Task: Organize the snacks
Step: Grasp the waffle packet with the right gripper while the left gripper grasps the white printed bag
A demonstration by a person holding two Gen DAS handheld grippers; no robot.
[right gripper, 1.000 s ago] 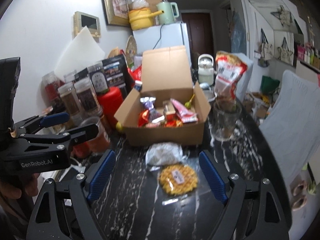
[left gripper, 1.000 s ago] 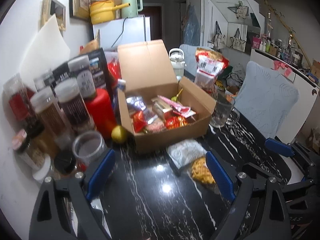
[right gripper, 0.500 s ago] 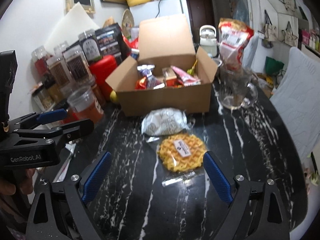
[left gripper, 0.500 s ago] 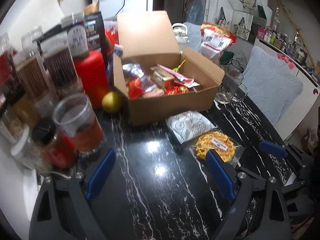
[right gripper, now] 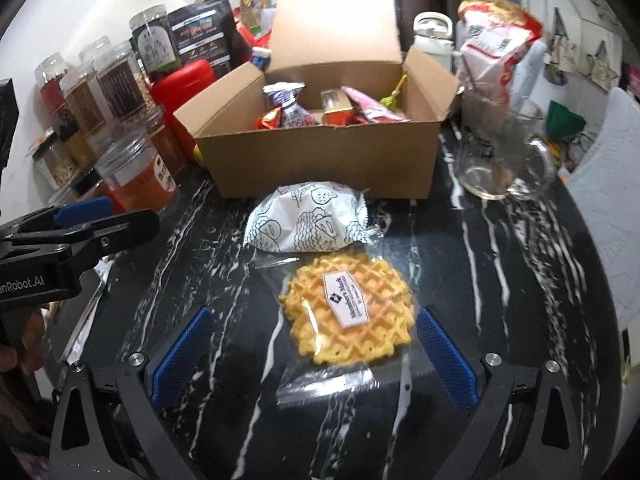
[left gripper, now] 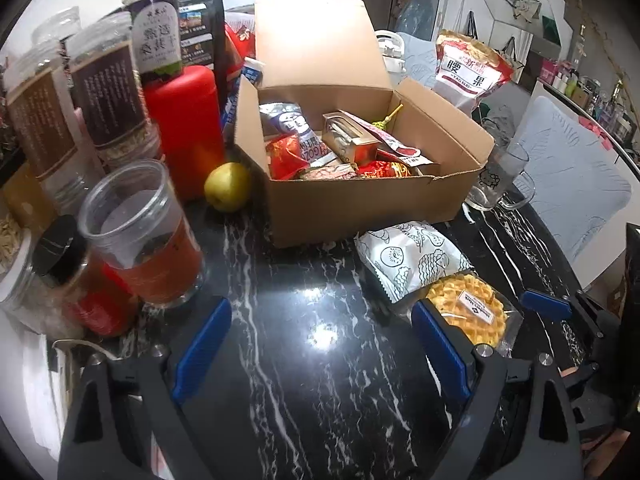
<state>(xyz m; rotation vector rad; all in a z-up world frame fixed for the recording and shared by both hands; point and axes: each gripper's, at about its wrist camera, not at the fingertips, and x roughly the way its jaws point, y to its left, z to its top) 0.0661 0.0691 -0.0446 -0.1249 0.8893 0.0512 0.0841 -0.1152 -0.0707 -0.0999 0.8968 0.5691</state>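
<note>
An open cardboard box [left gripper: 360,204] [right gripper: 320,160] holds several wrapped snacks. In front of it on the black marble table lie a white printed snack bag [left gripper: 412,260] [right gripper: 308,220] and a wrapped yellow waffle [left gripper: 468,312] [right gripper: 348,312]. My right gripper [right gripper: 314,352] is open and empty, low over the table, its blue fingers on either side of the waffle. My left gripper [left gripper: 320,344] is open and empty, left of the waffle, over bare table. It also shows at the left edge of the right wrist view [right gripper: 80,224].
Jars and canisters [left gripper: 100,92] crowd the left, with a clear plastic jar [left gripper: 140,236], a red canister [left gripper: 184,128] and a yellow fruit [left gripper: 228,186] beside the box. A glass mug [right gripper: 500,160] and a snack bag [right gripper: 496,52] stand right of the box.
Both grippers have moved forward and down toward the table. The right gripper now straddles the waffle; the box and jars loom closer in the left view.
</note>
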